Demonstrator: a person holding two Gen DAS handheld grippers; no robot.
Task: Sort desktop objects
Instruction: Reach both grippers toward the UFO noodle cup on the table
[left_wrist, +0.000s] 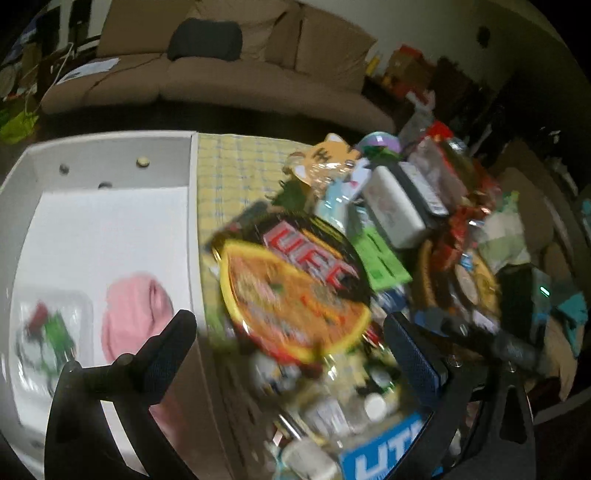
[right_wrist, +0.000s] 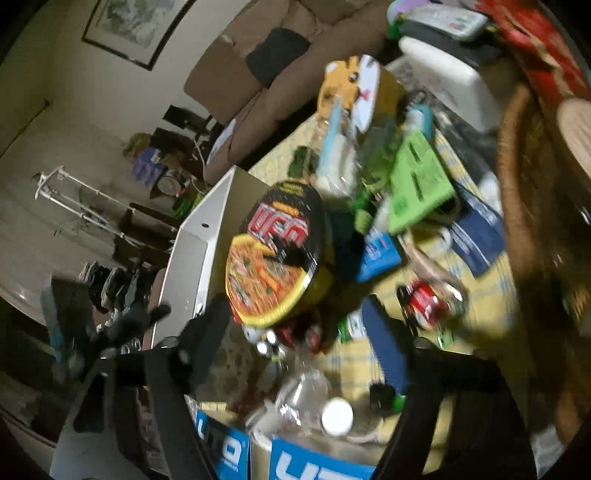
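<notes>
While a brown sofa (left_wrist: 229, 70) and a framed picture (right_wrist: 133, 29) fill the dim room behind, the bench (left_wrist: 229, 177) wears a yellow checked cloth heaped with clutter. A round noodle bowl (left_wrist: 295, 284) lies on the heap beside the white box (left_wrist: 107, 221), its lid tilted up; being round, it shows no long axis. Left tongs (left_wrist: 291, 350) and right tongs (right_wrist: 295, 339) both gape apart, holding nothing.
</notes>
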